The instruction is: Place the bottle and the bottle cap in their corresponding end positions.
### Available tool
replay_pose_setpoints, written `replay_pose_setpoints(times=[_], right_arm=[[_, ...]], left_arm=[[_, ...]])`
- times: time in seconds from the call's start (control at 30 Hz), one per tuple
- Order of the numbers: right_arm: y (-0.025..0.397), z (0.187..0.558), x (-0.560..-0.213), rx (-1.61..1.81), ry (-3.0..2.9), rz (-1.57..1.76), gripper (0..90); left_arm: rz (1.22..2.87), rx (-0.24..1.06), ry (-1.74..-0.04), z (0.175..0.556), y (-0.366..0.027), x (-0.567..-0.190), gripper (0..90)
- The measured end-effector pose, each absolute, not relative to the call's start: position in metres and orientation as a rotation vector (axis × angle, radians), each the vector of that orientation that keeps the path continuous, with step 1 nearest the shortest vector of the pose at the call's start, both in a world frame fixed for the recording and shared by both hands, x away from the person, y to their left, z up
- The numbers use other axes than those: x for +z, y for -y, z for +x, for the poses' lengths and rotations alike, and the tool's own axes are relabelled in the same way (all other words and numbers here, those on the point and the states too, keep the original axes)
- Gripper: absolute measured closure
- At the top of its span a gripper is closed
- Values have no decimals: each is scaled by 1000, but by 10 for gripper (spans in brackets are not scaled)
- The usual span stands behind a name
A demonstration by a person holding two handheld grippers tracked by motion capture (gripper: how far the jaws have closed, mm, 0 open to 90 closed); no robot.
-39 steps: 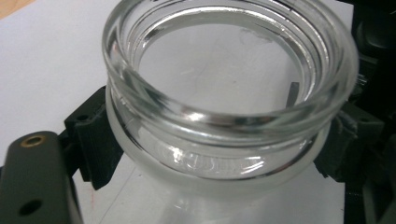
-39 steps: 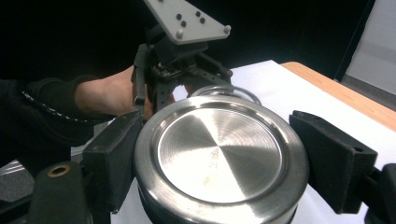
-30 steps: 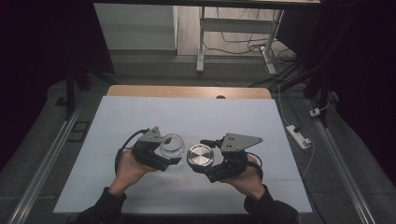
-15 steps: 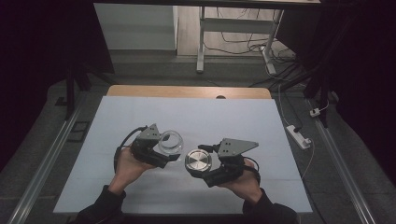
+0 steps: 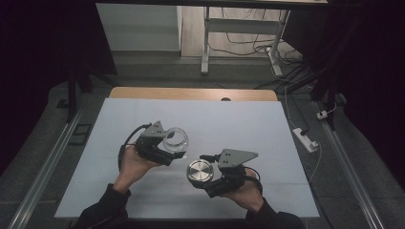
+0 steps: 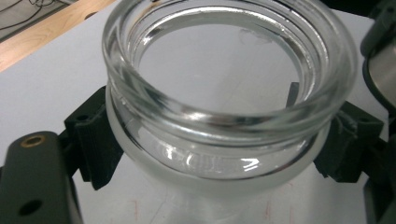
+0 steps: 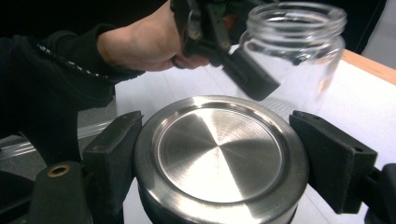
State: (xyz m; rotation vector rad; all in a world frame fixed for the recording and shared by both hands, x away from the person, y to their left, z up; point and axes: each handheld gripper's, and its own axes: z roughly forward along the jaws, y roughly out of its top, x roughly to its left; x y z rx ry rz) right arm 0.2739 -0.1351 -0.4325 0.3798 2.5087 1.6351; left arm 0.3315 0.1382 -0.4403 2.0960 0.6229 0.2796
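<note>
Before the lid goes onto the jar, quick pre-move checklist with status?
1. Left claw clamped on glass jar below its rim: ok.
2. Right claw clamped on metal lid at both sides: ok.
3. Jar mouth open and unobstructed: ok.
4. Jar empty: ok, nothing visible inside.
5. Lid lined up over jar mouth: not ok, lid sits beside the jar, apart from it.
6. Lid's underside and thread clean: cannot tell, hidden.

One glass jar [image 5: 175, 139], one steel lid [image 5: 200, 172], two grippers: left gripper [image 5: 168, 145], right gripper [image 5: 204, 171]; one bench [image 5: 248, 124].
</note>
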Motion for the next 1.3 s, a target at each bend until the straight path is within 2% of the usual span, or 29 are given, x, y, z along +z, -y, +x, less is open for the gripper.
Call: replay_pose_setpoints(times=[1.3], right_arm=[[115, 275, -493, 1522, -2588, 393, 196]], left_arm=[[2093, 322, -669, 390, -108, -459, 155]])
